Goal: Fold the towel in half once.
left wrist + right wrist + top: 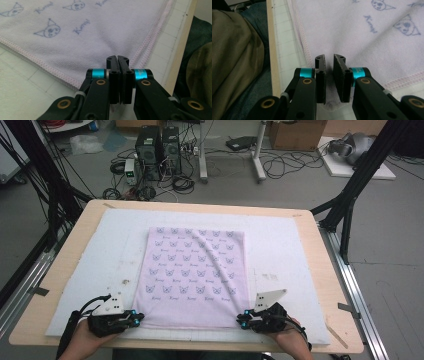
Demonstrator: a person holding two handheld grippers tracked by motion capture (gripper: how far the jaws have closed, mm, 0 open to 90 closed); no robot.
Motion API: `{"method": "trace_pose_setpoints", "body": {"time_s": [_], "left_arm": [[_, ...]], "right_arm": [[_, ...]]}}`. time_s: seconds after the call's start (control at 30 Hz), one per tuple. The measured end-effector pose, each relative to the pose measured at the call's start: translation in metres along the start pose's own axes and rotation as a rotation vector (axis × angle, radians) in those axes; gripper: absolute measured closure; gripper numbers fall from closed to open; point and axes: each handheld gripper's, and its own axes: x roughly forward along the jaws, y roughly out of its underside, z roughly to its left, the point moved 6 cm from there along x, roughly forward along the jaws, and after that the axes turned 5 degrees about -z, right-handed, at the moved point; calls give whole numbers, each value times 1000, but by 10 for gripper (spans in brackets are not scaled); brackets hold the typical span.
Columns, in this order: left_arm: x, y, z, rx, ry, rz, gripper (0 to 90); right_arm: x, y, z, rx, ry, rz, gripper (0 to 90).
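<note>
A pale lilac towel [195,275] printed with small cat faces lies flat on the white mat [290,250]. My left gripper [136,318] sits at its near left corner. In the left gripper view the towel [87,37] runs under that gripper [117,58], whose jaws stand pressed together with a bit of the corner cloth showing between them. My right gripper [242,319] sits at the near right corner. In the right gripper view its jaws [329,57] stand slightly apart, with the corner of the towel [362,37] lying in the gap and the pads off it.
The mat covers most of a wooden table [70,270], whose near edge [273,50] runs just behind both hands. The person's clothing [237,62] lies beyond that edge. Black frame posts [350,195] flank the table, and computers and cables [155,150] sit on the floor behind.
</note>
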Motion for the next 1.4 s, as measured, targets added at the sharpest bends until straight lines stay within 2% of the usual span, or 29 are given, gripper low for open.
{"method": "trace_pose_setpoints", "body": {"time_s": [0.13,0.2,0.3,0.63,0.77,0.93,1.13,1.27,1.4], "left_arm": [[-1,0,0,5,-2,-3,867],[-2,-1,2,2,-10,-8,828],[-5,-6,6,-10,-20,-45,779],[-4,-34,37,-44,-77,-145,625],[3,-44,51,-56,-96,-170,595],[9,-54,61,-68,-105,-200,574],[13,-59,64,-79,-111,-214,519],[16,-57,62,-65,-113,-194,498],[16,-59,62,-74,-109,-212,479]], "right_arm": [[-2,2,3,0,2,-12,811],[-4,1,3,9,2,-23,785],[-7,-4,-2,15,24,-50,730],[-11,-26,-35,54,113,-138,556],[-10,-35,-49,56,143,-159,508],[-8,-45,-65,53,175,-183,476],[-10,-51,-78,71,197,-219,439],[-10,-50,-78,81,202,-212,414],[-10,-50,-78,69,217,-207,403]]}}
